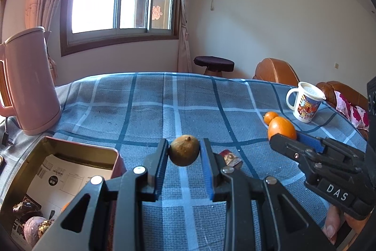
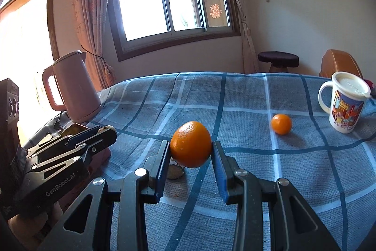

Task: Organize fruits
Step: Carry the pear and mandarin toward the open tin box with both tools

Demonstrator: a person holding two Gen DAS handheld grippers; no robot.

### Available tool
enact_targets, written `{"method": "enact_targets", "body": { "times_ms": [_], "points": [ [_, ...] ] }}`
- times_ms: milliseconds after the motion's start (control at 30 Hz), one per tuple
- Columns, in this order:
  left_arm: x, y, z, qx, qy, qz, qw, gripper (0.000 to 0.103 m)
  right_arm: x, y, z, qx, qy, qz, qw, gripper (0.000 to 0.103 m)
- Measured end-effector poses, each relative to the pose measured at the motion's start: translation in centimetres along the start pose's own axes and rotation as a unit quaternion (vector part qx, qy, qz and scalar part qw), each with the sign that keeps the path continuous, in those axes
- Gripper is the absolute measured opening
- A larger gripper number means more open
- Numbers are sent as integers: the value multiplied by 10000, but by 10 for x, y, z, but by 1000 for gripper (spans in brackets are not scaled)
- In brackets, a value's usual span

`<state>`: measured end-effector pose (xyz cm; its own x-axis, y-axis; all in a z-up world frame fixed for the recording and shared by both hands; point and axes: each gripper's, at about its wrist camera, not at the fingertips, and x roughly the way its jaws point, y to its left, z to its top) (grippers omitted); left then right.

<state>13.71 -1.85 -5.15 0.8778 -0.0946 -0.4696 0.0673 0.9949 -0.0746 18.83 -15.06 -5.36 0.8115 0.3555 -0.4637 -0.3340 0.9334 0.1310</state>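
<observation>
Left wrist view has the left tongs (image 1: 184, 149) closed down onto a small brown fruit (image 1: 184, 150), one pad pressed to each side of it. Its stem nub points up and slightly away, so the long axis runs close to upright, a little tilted. It hangs above the bench (image 1: 141, 109), which is covered in a blue checked cloth. Just to the lower left stands an open metal tin (image 1: 112, 157) with printed paper on its floor and dark purple fruits (image 1: 35, 225) in its near corner. A small red-and-brown wrapper (image 1: 231, 158) lies on the cloth just right of the tongs.

Right wrist view has the right tongs (image 2: 190, 148) clamped on a large orange (image 2: 190, 144), gripped at its two sides; its stem dimple faces up and toward the camera, and the fruit is slightly wider than tall. A flat round cap-like thing (image 2: 175, 171) lies on the cloth under it. A smaller orange (image 2: 281, 124) sits on the cloth further off to the right, well apart, with a lidded cartoon mug (image 2: 345, 107) beyond it. A pink kettle (image 2: 75, 86) stands at the bench's far left edge.
</observation>
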Motion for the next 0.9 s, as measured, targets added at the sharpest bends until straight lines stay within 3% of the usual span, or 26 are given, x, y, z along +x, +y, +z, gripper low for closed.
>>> {"method": "enact_targets", "body": {
  "times_ms": [900],
  "points": [
    [-20,-6,-6,162,-354,232,9990,29,-34,22,-6,-547,-848,-289,9945,37]
  ]
}}
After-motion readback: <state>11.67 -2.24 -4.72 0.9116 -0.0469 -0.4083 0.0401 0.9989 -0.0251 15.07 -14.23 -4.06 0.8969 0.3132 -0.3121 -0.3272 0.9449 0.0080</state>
